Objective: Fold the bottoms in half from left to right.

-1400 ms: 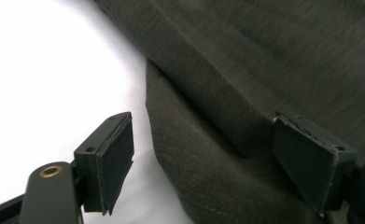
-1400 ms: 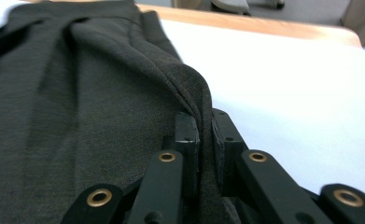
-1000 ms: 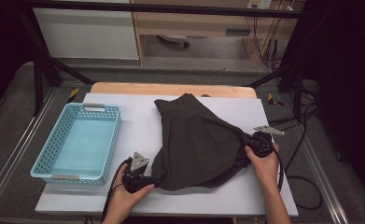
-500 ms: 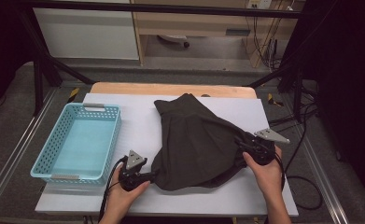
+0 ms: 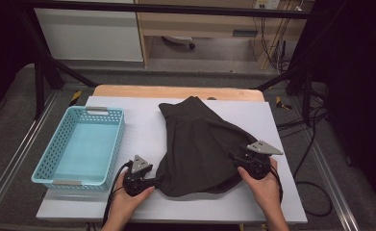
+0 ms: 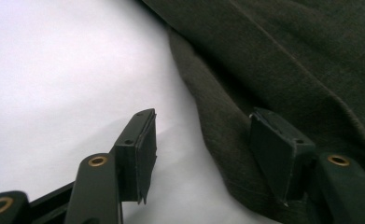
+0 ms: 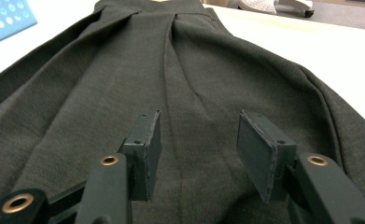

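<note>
Presently, findings as follows.
Left gripper (image 6: 199,154) jaws: parted, nothing pinched; they have just been closing. One jaw stands over the bare white surface (image 6: 54,70), the other over the hem of the dark garment (image 6: 287,56), with the cloth edge running between them.
Right gripper (image 7: 199,154) jaws: parted, no cloth caught between the pads; they have just been narrowing a little. Both hover above the garment's pleated panel.
Garment position: in the high view it lies spread flat on the middle of the surface, narrow end towards the far edge, wide hem towards the person.
Left gripper placement: at the hem's near left corner in the high view, held in the left hand (image 5: 128,199).
Right gripper placement: at the hem's right side, held in the right hand (image 5: 262,185).
Blue basket (image 5: 48,166): left of the garment, apart from it.
</note>
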{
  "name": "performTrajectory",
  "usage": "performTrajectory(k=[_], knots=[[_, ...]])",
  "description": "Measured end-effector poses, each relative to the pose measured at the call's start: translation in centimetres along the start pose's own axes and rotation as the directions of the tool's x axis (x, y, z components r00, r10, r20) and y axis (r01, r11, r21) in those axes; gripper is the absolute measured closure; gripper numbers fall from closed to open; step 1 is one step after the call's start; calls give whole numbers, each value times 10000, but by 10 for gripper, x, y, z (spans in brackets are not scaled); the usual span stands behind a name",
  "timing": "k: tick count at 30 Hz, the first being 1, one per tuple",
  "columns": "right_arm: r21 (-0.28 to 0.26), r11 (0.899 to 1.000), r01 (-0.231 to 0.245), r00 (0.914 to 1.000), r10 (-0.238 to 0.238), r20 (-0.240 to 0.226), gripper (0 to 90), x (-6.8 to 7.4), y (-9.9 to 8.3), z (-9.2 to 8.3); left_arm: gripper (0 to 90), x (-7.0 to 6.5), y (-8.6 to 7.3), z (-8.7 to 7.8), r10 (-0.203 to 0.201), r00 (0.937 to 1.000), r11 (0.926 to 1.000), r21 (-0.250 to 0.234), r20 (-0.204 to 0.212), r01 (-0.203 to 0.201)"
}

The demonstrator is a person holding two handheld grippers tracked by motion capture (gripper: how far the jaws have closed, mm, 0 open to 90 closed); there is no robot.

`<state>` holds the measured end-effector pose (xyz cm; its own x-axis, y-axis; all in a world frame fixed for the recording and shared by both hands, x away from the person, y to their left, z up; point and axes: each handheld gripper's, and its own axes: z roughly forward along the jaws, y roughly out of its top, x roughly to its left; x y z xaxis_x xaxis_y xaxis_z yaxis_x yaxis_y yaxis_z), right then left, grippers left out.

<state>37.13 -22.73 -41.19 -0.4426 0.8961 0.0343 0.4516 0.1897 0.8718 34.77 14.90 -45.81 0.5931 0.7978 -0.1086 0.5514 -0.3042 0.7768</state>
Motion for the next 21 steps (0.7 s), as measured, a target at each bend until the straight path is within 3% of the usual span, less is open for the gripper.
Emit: performTrajectory(k=[7,12,14,16,21], knots=[[136,9999,67,10000,-67,12,501,1,-4,0,478,-3,2,3,255,9994,9995,174,242,-259],[160,9998,143,9999,-143,16,506,3,-4,0,785,-8,2,5,174,9958,9995,231,901,-195],[156,9997,184,9998,-185,43,510,4,-4,0,821,-11,3,5,200,9945,9994,245,1025,-226],[193,9995,239,9997,-240,70,517,4,-4,1,848,-15,3,5,43,9893,9994,321,1460,-91],[368,9989,297,9995,-301,117,518,4,-7,3,861,-34,7,2,484,9815,9984,189,1852,-529]])
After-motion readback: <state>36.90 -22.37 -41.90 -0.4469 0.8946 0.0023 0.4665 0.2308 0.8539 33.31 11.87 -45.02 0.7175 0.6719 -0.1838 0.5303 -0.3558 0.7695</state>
